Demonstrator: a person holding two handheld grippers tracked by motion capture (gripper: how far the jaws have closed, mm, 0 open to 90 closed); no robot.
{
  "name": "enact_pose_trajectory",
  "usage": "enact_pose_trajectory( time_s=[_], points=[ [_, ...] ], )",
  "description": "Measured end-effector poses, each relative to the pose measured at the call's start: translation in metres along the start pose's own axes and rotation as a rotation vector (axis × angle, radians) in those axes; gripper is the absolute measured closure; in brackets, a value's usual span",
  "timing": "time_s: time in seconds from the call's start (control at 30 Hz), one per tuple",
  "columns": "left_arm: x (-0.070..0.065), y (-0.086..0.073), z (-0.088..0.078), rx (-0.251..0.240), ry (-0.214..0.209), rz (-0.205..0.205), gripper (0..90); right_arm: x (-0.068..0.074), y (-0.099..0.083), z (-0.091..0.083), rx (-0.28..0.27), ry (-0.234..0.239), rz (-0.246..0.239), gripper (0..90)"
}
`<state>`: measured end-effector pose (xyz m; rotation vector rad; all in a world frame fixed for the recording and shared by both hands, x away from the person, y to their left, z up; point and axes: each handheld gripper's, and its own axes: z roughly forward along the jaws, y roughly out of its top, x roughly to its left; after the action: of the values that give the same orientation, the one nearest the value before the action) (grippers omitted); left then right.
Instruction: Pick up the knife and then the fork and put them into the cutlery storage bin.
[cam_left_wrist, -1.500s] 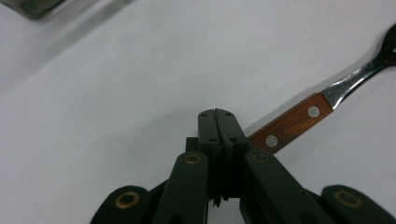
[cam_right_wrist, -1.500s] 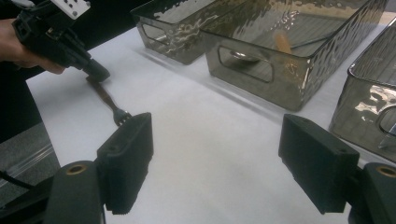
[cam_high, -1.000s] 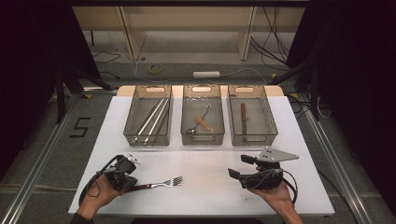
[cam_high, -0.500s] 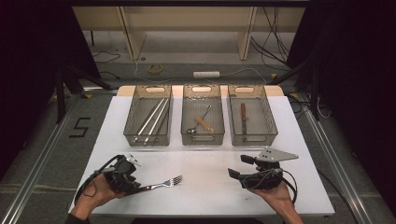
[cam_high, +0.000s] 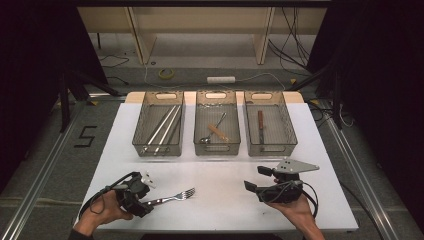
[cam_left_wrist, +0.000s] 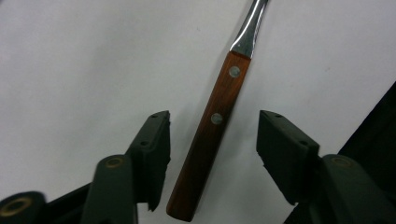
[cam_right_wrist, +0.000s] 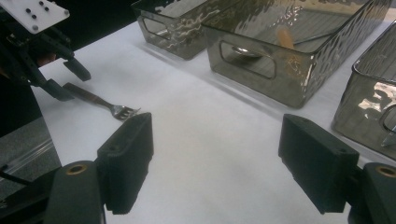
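A: Where is the left gripper right now?

B: Low at the near left of the table, held in the person's left hand. Its jaws have just been opening; they stand partly apart, and the fork lies between them.

A: Do the pads press on it?

B: No. In the left gripper view the fork's wooden handle lies flat on the white top, in the gap, with bare table showing on each side of it. It sits a little closer to the jaw on the left of that view. The steel neck runs on past the jaw tips, away from the gripper.

A: And the tines?

B: They point away from the left gripper, toward the middle of the table and toward the right gripper.

A: What about that right one?

B: It rests in the right hand at the near right, well apart from the fork, with its jaws spread wide and nothing between them. In its own view the fork's tines lie beyond its left jaw, and the left gripper is just behind them.

A: And farther out?

B: Three trays in a row across the table. The left tray holds long steel pieces, the middle tray a spoon and a wooden-handled piece, the right tray a knife.
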<state>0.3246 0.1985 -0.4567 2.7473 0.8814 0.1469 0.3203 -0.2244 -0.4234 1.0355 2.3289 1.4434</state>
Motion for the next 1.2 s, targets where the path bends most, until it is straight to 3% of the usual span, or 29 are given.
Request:
enact_pose_trajectory(
  time_s=[0.23,0.47,0.73,0.9,1.2],
  points=[
    [0.0022,-0.0028,0.0046,0.030,-0.008,0.019,59.3,0.0001,0.0001,0.0002,0.003,0.002,-0.001,27.4],
    [0.0036,-0.0022,0.0063,0.046,-0.010,0.024,66.2,0.0001,0.0000,0.0006,0.006,0.003,-0.003,27.4],
    [0.0007,-0.0001,0.0067,0.061,-0.021,0.086,73.6,0.0004,-0.0001,0.0010,0.004,0.005,-0.002,27.6],
    [0.0000,-0.0002,0.0066,0.059,-0.016,0.098,74.9,0.0010,-0.0001,0.0014,0.007,0.005,-0.003,27.6],
    [0.0021,-0.0018,0.0055,0.029,-0.037,0.070,75.3,0.0014,0.0003,0.0018,0.007,0.010,-0.007,27.6]
  ],
)
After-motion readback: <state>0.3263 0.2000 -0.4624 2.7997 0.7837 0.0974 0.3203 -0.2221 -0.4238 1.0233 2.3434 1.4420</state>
